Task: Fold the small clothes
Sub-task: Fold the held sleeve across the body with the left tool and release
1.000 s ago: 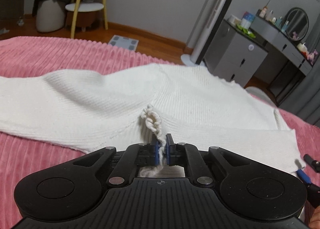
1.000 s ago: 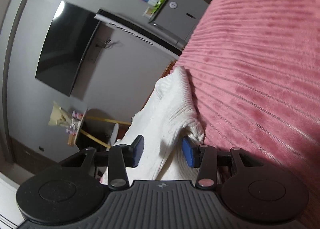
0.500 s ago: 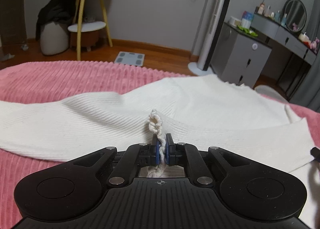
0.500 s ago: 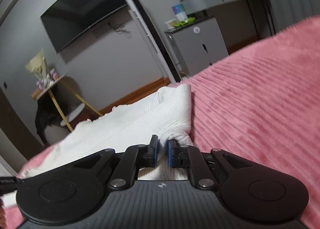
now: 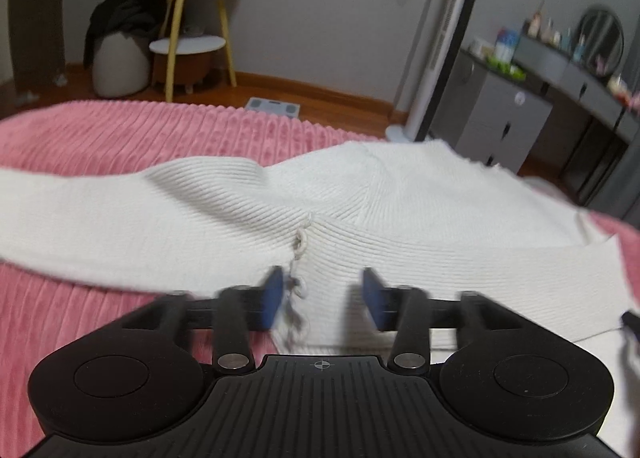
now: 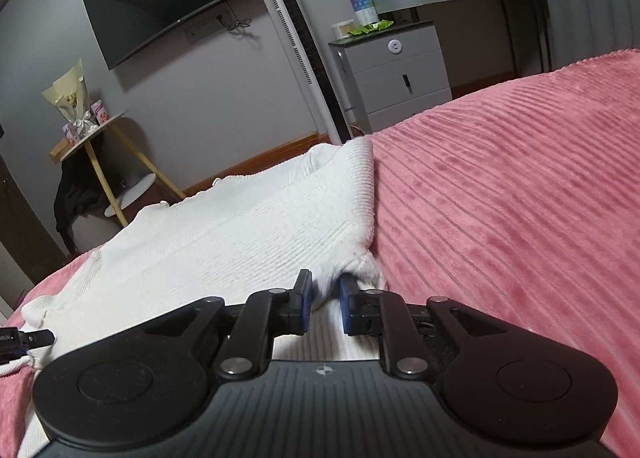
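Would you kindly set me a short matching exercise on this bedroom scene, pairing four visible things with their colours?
Things:
1. sweater
2. bed cover
3. side table legs
4. drawer cabinet

Colours:
A. grey
B. pink
C. white
D. yellow

Pairs: 1-C, 2-B, 3-D, 4-A
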A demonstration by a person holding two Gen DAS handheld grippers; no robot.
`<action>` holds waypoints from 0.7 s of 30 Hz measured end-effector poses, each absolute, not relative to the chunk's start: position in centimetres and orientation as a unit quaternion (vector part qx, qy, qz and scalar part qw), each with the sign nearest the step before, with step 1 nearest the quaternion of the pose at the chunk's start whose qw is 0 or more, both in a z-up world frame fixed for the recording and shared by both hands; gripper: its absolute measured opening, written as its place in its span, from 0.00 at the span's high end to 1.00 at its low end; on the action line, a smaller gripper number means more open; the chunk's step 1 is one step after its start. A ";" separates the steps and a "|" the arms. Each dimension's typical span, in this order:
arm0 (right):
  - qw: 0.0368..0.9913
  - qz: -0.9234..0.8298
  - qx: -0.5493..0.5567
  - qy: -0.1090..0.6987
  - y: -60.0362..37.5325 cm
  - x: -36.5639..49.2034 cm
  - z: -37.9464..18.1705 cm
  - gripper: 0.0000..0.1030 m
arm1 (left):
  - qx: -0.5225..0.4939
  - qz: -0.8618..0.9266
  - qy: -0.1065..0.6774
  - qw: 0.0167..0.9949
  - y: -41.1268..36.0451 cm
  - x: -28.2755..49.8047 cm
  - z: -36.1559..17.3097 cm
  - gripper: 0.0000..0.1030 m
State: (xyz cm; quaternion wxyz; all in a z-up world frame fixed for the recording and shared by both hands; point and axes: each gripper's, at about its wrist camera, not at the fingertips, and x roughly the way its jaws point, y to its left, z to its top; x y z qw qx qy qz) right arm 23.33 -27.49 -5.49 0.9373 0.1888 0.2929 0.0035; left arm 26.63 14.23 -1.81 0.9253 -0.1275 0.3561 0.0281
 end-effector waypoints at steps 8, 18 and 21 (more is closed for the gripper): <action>0.949 0.020 0.153 0.275 -24.9 21.8 -4.6 0.86 | -0.147 0.023 0.372 0.916 14.2 26.1 -2.8 0.65; 0.952 0.027 0.077 0.295 -21.4 23.3 -6.2 0.86 | -0.196 0.027 0.375 0.905 17.1 25.9 -3.1 0.82; 0.952 0.031 0.083 0.293 -21.6 23.3 -6.3 0.85 | -0.232 0.031 0.368 0.900 18.6 24.9 -3.0 0.48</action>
